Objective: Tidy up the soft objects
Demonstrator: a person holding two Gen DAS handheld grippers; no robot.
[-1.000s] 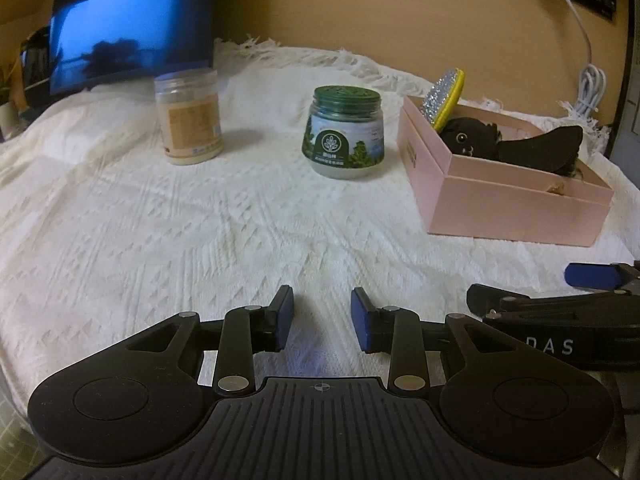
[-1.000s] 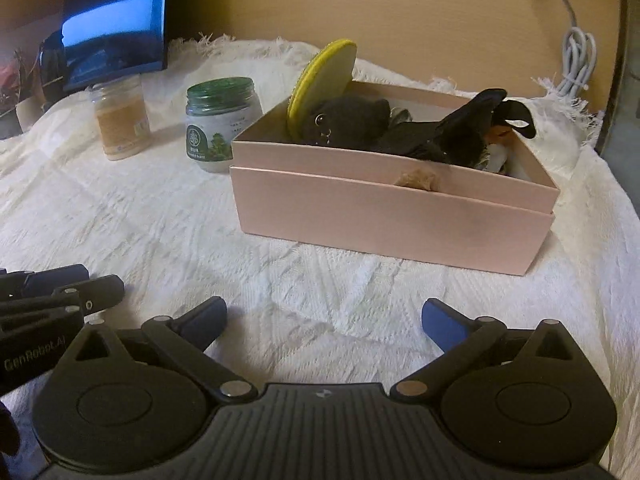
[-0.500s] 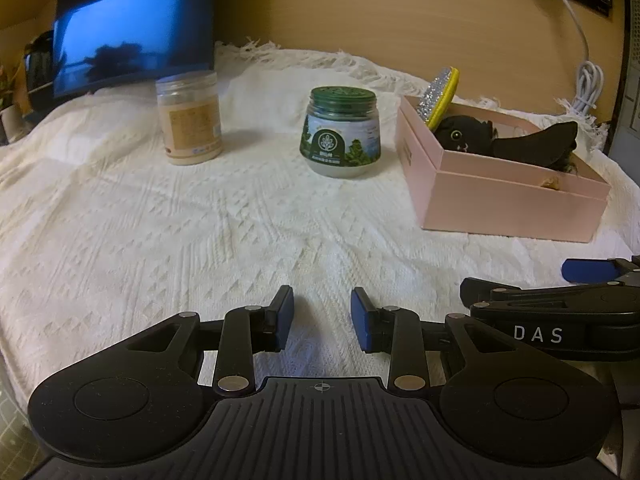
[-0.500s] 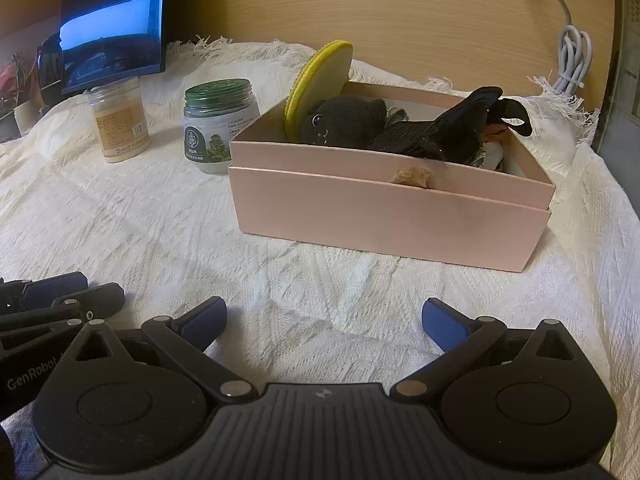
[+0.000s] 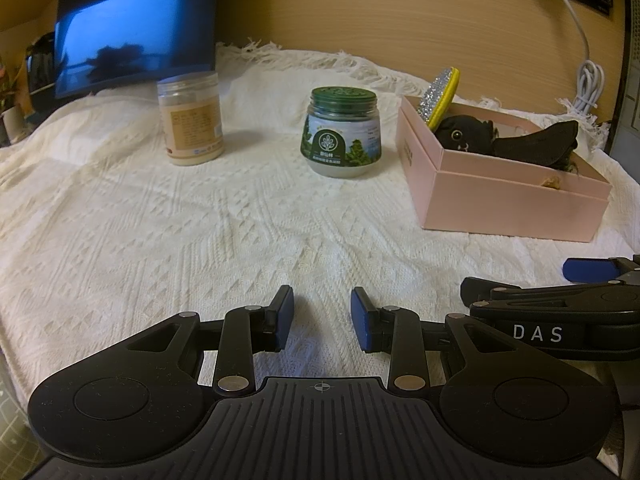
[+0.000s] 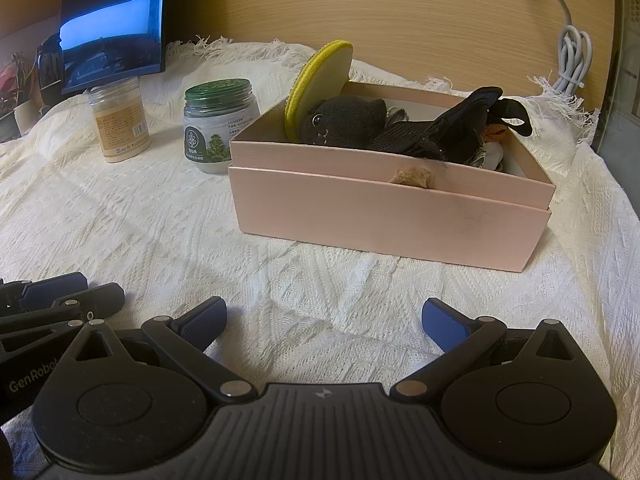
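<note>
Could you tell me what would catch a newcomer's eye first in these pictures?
Probably the pink box on the white cloth, holding a black plush toy and an upright yellow sponge. Left of it stand two jars: green-lidded and beige.

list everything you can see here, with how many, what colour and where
box: 1, pink, on the cloth, right of the jars
plush toy: 1, black, inside the box
sponge: 1, yellow, leaning at the box's left end
strap: 1, black, lying across the box
green jar: 1, green lid, left of the box
beige jar: 1, clear with beige contents, left of the green jar
cloth: 1, white, covering the surface
monitor: 1, black, blue screen, back left
cable: 1, white, against the back wall
left gripper: 1, black, blue pads, jaws apart, empty
right gripper: 1, black, blue pads, jaws wide, empty
</note>
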